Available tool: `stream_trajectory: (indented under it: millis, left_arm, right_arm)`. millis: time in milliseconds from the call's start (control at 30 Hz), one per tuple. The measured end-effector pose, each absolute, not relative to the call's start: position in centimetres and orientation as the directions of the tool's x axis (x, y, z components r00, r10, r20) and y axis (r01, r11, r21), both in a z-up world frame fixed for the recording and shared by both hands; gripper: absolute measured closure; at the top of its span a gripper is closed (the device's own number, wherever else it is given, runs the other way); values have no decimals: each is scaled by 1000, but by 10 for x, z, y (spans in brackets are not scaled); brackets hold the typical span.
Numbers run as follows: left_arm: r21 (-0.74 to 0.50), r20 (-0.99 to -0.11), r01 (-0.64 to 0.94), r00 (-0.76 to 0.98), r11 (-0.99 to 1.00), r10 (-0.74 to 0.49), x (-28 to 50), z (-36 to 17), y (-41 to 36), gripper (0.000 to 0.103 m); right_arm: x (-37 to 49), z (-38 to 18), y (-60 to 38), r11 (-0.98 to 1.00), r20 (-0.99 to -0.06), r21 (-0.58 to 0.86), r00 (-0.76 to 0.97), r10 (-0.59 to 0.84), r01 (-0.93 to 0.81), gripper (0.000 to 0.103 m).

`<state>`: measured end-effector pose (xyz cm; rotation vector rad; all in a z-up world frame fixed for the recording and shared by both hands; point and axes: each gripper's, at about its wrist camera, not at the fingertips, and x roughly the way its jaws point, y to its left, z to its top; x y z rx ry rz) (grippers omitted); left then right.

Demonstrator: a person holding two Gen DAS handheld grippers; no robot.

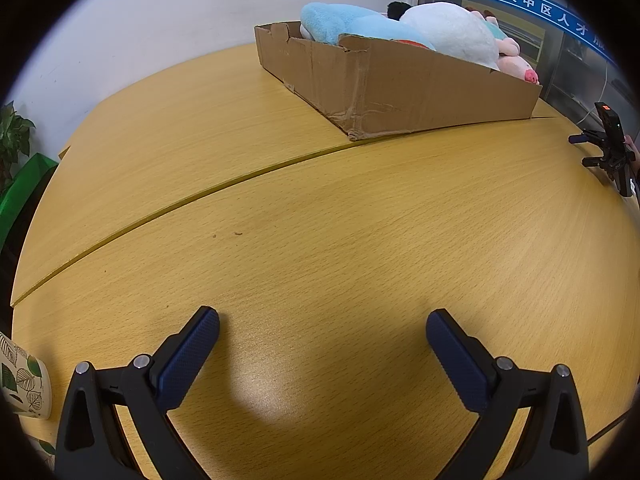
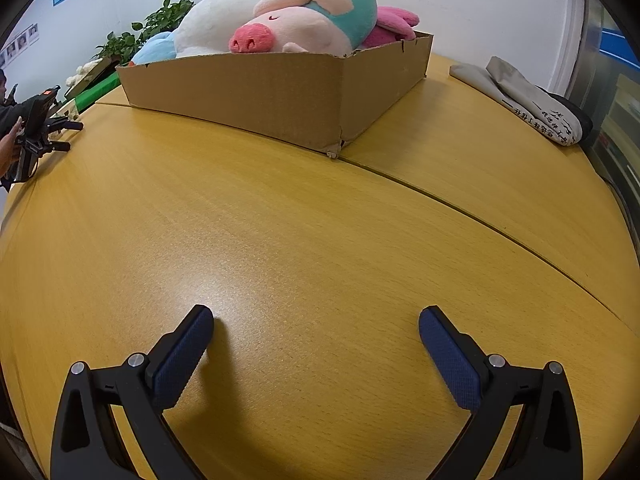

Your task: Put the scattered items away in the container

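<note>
Both your left gripper [image 1: 322, 330] and right gripper [image 2: 316, 328] are spread wide and empty over bare table [image 1: 320, 220], the cardboard box [image 2: 280, 96] straight ahead, well apart, plush toys [image 2: 304, 20] already inside it.

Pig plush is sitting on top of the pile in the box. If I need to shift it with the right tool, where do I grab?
Probably the pink snout. It juts over the near wall of the cardboard box, facing the open right tool. Come straight in from the near side, above the rim, jaws either side of the snout; the soft body behind is too wide.
</note>
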<state>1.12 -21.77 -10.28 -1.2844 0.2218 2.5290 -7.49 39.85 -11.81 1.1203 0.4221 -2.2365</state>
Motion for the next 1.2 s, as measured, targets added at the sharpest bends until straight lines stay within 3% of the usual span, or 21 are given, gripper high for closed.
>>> stream_trajectory:
  millis: [1200]
  left_arm:
    - [5,-809,-328,-557,-944,190,12,-100,-221,0]
  right_arm:
    - [-75,-118,397,-771,-806,-13,-463,-369,637,0]
